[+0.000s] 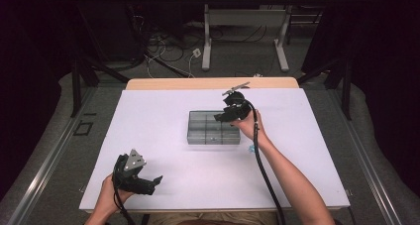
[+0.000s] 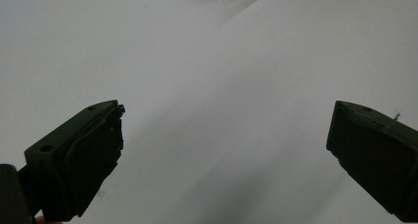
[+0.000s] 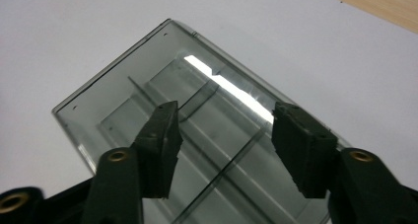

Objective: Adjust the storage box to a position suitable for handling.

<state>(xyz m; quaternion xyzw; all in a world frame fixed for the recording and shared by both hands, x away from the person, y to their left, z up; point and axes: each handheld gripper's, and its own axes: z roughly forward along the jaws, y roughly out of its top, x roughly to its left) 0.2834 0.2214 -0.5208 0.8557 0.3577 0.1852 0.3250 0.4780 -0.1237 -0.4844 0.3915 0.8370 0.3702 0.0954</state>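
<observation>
Near the middle of the high view, a grey compartment tray [image 1: 214, 128] sits flat on the white worktop [image 1: 163, 136], its dividers splitting it into small cells. Just over its upper right corner hangs the right gripper [image 1: 220, 117], held in a hand that enters from the lower right. Its jaws stand partly open with nothing between them; the right gripper view shows the tray [image 3: 197, 115] beneath and beyond the gap. At the lower left of the high view the left gripper [image 1: 157, 179] rests low over bare worktop, well apart from the tray, its jaws spread wide and empty.
</observation>
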